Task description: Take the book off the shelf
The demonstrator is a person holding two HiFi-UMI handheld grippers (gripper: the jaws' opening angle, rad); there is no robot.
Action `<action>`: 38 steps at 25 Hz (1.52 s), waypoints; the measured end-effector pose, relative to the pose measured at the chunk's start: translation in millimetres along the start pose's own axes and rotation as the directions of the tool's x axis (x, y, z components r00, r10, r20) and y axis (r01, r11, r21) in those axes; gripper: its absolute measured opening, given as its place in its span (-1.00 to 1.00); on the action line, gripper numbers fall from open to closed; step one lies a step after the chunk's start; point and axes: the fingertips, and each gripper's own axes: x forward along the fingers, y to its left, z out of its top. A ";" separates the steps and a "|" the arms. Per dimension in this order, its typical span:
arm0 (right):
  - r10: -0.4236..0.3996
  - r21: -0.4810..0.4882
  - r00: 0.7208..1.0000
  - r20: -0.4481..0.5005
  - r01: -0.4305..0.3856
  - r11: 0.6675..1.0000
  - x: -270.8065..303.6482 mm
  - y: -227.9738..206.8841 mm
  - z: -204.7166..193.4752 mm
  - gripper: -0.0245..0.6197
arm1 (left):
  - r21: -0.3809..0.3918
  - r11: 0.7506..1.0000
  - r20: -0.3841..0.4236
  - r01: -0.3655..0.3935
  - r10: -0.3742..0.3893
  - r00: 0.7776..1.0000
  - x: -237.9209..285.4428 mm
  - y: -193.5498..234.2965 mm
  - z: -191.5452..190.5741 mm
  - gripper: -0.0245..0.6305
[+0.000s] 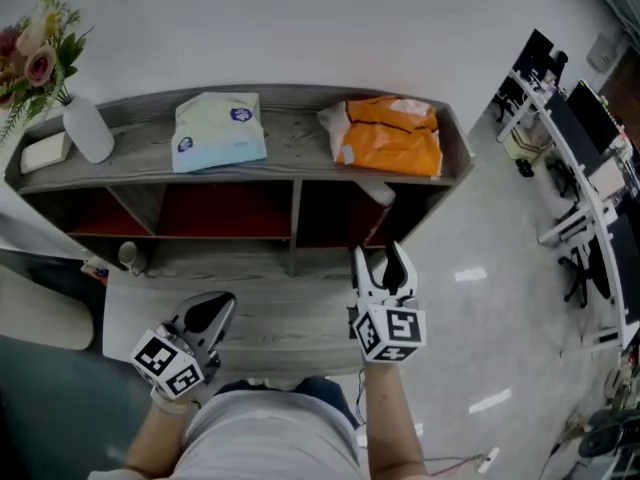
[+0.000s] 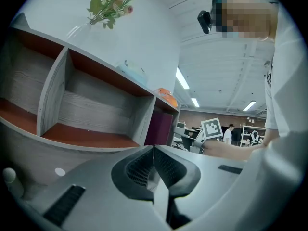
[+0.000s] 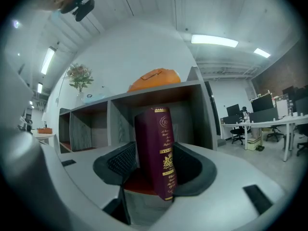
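I hold my right tool (image 1: 378,260) half open and empty, the book (image 3: 155,148) centred between its jaws for gripping its spine; my left tool (image 2: 154,159) rests shut, empty.

White wall (image 1: 350,28), glossy pale floor (image 1: 500,298), office desks (image 1: 590,158) at right, strip lights (image 3: 214,41) overhead

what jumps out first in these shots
A maroon book with gold lettering stands upright in the rightmost compartment of the shelf, between the open jaws of the right gripper. On top of the shelf, an orange bag lies at the right end, a pale packet sits near the middle, and a vase of flowers stands at the left end.
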 end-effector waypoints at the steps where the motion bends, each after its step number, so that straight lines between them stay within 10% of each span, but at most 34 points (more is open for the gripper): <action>1: 0.013 -0.001 1.000 -0.004 -0.013 1.000 6.9 -3.0 0.3 -0.20 | -0.005 1.000 0.003 -0.021 0.021 1.000 1.7 0.2 0.0 -0.87; 18: 0.164 -0.058 0.986 -0.019 -0.165 0.985 93.5 -28.3 -1.7 -0.06 | -0.053 0.953 0.019 -0.298 0.299 0.954 2.3 -5.7 -14.0 -0.87; 38: 0.301 -0.039 0.953 -0.031 -0.302 0.953 109.4 -21.6 -4.1 -0.02 | -0.072 0.936 0.012 -0.345 0.347 0.938 3.4 2.6 -21.2 -0.88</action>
